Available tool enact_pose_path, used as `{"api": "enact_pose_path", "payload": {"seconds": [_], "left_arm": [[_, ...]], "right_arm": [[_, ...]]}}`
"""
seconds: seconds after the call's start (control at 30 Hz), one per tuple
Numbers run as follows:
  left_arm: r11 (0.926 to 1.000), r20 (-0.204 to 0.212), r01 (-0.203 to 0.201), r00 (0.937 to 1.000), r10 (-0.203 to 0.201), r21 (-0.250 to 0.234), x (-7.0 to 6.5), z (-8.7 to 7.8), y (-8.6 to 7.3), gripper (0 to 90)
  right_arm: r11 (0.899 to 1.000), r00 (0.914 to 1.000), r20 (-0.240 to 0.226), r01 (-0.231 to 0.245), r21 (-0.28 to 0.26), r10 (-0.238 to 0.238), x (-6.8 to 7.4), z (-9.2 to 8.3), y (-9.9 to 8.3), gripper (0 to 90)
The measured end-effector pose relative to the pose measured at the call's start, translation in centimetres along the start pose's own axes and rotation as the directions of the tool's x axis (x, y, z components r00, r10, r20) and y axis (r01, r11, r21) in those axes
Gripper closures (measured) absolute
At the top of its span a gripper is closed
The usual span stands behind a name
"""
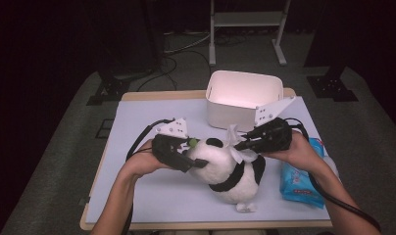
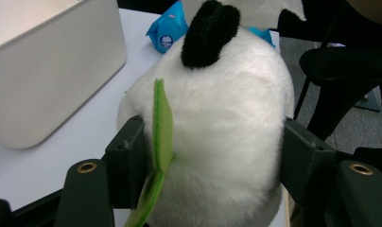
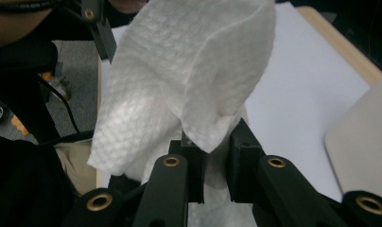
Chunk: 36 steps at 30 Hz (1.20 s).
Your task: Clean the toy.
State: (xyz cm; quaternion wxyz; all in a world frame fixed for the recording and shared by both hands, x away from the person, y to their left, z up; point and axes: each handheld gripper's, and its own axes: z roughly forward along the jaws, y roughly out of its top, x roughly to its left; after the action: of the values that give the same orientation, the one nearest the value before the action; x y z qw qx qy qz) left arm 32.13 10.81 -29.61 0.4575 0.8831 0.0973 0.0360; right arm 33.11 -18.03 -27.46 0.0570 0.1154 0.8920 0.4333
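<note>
Left gripper point(image 1: 186, 154): in the high view it is coming in from the left and meeting the head of the black-and-white plush panda toy point(image 1: 230, 171); the left gripper view is showing its two black jaws pressing into the white fur on either side of the head, so it is pinching the panda
Right gripper point(image 1: 242, 143): in the high view it is sitting over the panda's back with a white scrap at its tip; the right gripper view is showing the jaws nearly pressed together on a crumpled white embossed paper wipe point(image 3: 189, 80), which is billowing up above them
Plush panda toy: lying on the pale sheet that covers the table point(image 1: 152, 196), near the front edge, between the two hands; the left gripper view is adding a black ear point(image 2: 209, 33) on top and a flat green felt leaf point(image 2: 161, 127) lying against the fur beside one jaw, which in the high view is showing as a small green speck
White rectangular plastic bin point(image 1: 242, 95): standing at the far side of the table, just behind the panda, open at the top; in the left gripper view its wall is rising at the left
Blue soft pack of wipes point(image 1: 301, 181): lying on the table to the right of the panda, under the right forearm; the left gripper view is catching it beyond the panda's head
</note>
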Motion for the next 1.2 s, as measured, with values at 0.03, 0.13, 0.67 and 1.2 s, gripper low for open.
{"api": "enact_pose_path", "payload": {"seconds": [0.03, 0.13, 0.67, 1.2], "left_arm": [[0.9999, 0.001, -0.014, 0.9999, 0.014, 0.005, 0.0, 0.0, 0.3, 34.1], [0.9993, 0.000, -0.032, 0.9995, 0.032, 0.017, -0.2, -0.1, 1.1, 34.3], [0.9994, 0.032, 0.007, 0.9994, -0.008, 0.035, -0.2, 1.4, 0.8, 14.9], [0.9990, 0.021, -0.007, 0.9997, 0.008, -0.043, -0.2, 0.3, 0.0, 32.1]], "right_arm": [[1.000, 1.0000, 0.003, 0.006, -0.009, -0.006, 0.1, -0.1, 0.3, 78.9], [1.000, 0.9997, 0.007, 0.021, -0.011, -0.021, 0.4, -0.2, 1.1, 78.9], [0.999, 0.9999, -0.005, -0.011, 0.050, 0.011, 0.6, 0.8, -2.0, 78.9], [0.997, 0.9992, 0.018, -0.036, 0.065, 0.035, 0.4, 0.8, -3.3, 78.7]]}}
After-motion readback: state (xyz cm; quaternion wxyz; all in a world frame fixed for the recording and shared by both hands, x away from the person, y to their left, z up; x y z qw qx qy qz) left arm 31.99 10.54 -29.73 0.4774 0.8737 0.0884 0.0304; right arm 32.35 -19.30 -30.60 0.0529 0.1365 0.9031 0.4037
